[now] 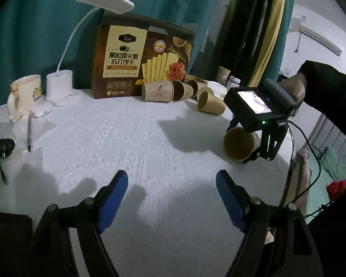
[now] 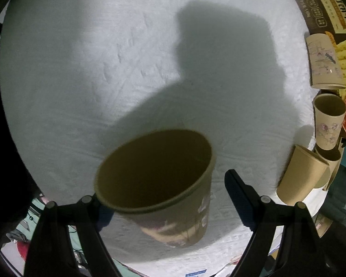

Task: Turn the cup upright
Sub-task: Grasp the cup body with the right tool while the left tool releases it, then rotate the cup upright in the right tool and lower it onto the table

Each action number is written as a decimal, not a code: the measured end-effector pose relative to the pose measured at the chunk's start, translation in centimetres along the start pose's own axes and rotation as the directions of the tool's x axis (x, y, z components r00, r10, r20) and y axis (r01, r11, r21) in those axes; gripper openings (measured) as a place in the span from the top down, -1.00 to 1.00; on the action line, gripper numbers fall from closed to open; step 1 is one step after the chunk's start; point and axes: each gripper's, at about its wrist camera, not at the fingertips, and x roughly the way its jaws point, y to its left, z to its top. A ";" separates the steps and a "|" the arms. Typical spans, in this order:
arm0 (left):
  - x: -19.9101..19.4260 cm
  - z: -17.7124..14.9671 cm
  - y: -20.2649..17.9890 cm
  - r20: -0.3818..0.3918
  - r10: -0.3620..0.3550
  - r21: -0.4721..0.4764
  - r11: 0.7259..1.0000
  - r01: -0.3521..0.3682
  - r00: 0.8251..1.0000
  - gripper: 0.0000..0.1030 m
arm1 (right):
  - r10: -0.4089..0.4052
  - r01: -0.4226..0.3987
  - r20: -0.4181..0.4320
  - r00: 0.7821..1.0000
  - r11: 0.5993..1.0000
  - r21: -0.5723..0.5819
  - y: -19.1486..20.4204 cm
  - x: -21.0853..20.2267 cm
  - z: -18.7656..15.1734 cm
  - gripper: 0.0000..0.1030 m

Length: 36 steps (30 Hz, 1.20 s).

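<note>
One cup (image 2: 163, 184) sits between your right gripper (image 2: 170, 198) fingers, spread, not clamping; mouth tilted toward the camera. Four more cups (image 1: 184, 92) lie by the box (image 1: 140, 62). Left gripper (image 1: 171, 198) fingers apart, holding nothing.

My left gripper (image 1: 171, 198) has blue pads (image 1: 113, 200) on black arms with silver screws; my right hand (image 1: 293, 87) shows bare skin, black sleeve (image 1: 329, 87).

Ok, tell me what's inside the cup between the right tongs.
The cup shows only bare brown inner wall; nothing visible inside. Its bottom is dark and out of sight, so that part is unconfirmed.
</note>
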 end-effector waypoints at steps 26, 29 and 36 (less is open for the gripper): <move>1.4 1.7 -2.9 -0.014 0.014 0.074 0.997 -0.013 1.000 -0.53 | -0.127 0.025 0.227 0.965 0.914 0.406 -5.3 -2.9 -8.2 -0.17; 2.5 2.0 -3.8 -0.040 0.002 0.077 0.997 0.001 0.999 -0.53 | -0.172 0.007 0.285 0.943 0.867 0.498 -3.5 -3.4 -11.1 -0.17; 5.0 2.8 -6.4 -0.097 -0.008 0.123 0.992 0.020 0.995 -0.53 | -0.306 -0.078 0.406 0.861 0.710 0.700 0.4 -3.0 -15.2 -0.17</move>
